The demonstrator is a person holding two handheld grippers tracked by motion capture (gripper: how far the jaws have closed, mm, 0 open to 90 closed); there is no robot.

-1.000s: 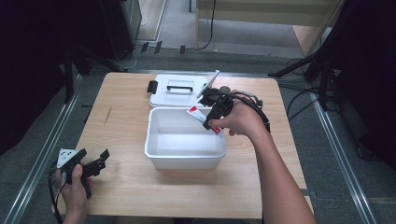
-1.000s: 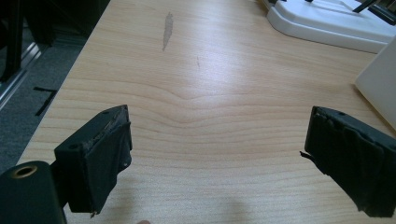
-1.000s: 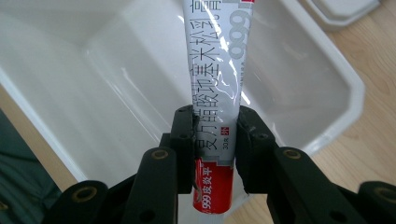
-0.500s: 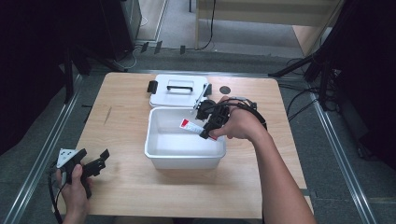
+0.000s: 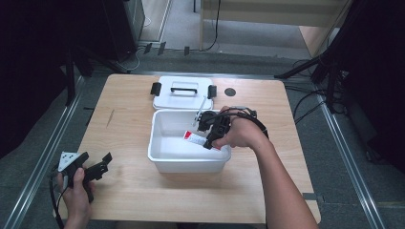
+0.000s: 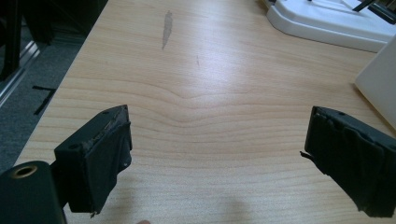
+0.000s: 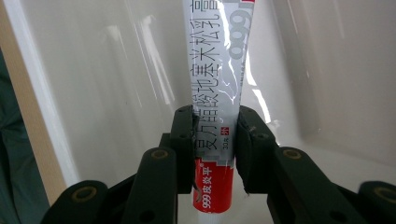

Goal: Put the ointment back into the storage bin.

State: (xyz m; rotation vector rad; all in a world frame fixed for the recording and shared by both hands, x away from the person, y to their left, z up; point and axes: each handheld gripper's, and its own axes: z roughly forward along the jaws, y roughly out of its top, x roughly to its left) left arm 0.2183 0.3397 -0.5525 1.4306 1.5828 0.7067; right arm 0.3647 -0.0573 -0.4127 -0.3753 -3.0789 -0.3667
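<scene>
A white and red tube [image 7: 215,98] with printed characters is clamped between the jaws of my right gripper [image 7: 215,140], which is shut on it. In the high view that tube [image 5: 193,138] hangs inside the white plastic bin [image 5: 165,160], held by the right gripper [image 5: 208,134] reaching over the bin's right wall. My left gripper [image 5: 93,167] rests low over the table's front left corner, open and holding nothing. Its two jaws stand wide apart in the left gripper view [image 6: 219,158] above bare wood.
The bin's white lid [image 5: 183,92] with black latches and a handle lies flat behind the bin. A small dark round spot [image 5: 230,91] sits right of the lid. The wooden table [image 5: 124,124] has open surface left of the bin. The lid's edge [image 6: 327,23] lies far ahead of the left gripper.
The right gripper has carried the tube from above the bin's back right rim down into the bin. The left gripper has stayed in place.
</scene>
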